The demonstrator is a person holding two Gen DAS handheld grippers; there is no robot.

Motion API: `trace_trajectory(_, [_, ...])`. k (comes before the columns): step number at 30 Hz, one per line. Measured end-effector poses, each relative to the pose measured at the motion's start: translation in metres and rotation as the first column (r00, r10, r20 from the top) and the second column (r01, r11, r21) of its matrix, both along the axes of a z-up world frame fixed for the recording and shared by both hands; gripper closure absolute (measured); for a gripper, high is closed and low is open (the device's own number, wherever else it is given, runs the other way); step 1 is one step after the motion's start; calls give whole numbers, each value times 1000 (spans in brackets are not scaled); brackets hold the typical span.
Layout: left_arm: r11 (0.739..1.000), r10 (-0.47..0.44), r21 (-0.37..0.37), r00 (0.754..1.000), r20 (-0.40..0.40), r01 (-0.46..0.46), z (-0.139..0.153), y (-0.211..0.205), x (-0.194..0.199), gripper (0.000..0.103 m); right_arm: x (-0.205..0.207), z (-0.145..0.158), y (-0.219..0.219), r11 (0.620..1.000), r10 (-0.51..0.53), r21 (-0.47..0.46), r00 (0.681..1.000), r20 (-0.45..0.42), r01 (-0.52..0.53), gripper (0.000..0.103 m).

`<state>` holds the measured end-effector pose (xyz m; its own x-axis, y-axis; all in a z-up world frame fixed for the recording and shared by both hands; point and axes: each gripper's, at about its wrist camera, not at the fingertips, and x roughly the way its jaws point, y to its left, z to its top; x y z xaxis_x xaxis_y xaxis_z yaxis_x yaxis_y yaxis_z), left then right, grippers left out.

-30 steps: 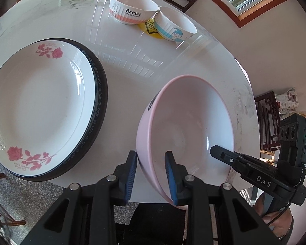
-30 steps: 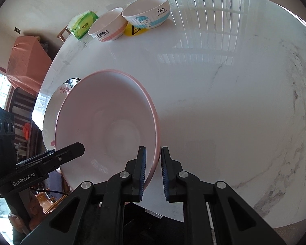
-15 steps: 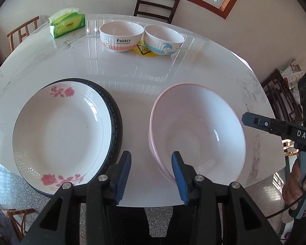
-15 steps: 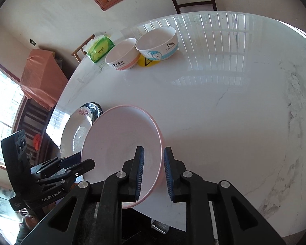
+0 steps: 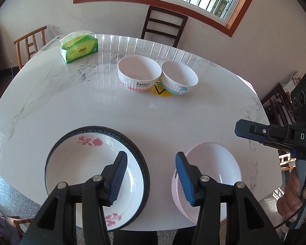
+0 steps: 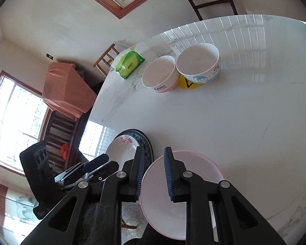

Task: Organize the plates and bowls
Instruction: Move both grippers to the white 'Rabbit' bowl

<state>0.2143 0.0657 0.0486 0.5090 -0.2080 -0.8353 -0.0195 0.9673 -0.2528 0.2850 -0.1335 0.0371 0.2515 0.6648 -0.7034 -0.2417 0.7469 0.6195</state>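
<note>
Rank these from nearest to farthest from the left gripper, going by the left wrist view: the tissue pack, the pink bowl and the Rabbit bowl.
From the left gripper:
1. Pink bowl, just right of the fingers, near table edge.
2. Rabbit bowl, ahead, mid-table.
3. Tissue pack, far left corner.

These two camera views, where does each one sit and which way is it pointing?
Left wrist view: rides the left gripper, open, looking across the marble table at the rose plate and pink bowl; the right gripper shows too.
Right wrist view: rides the right gripper, open over the pink bowl.
Shared: both bowls behind, Rabbit bowl, green tissue pack.
</note>
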Motion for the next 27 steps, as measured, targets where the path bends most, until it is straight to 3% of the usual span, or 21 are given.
trace_trajectory(7, [999,25,33,999,-24,-25,-3,34,62,52,53,-16,36,998,-54,7,996,-75,55,83])
trace_trajectory(13, [998,29,-58,1000,4,-29,-2,63,119,52,97,-33,59,994,-110,-19,988,-109,108,83])
trace_trajectory(18, [999,-14,51,1000,-2,14,-12,59,167,48,123,-51,74,989,-145,-38,977,-153,141,82])
trace_trajectory(27, [996,-35,75,993,-110,43,-56,61,235,48,153,-73,89,978,-208,-66,961,-185,199,80])
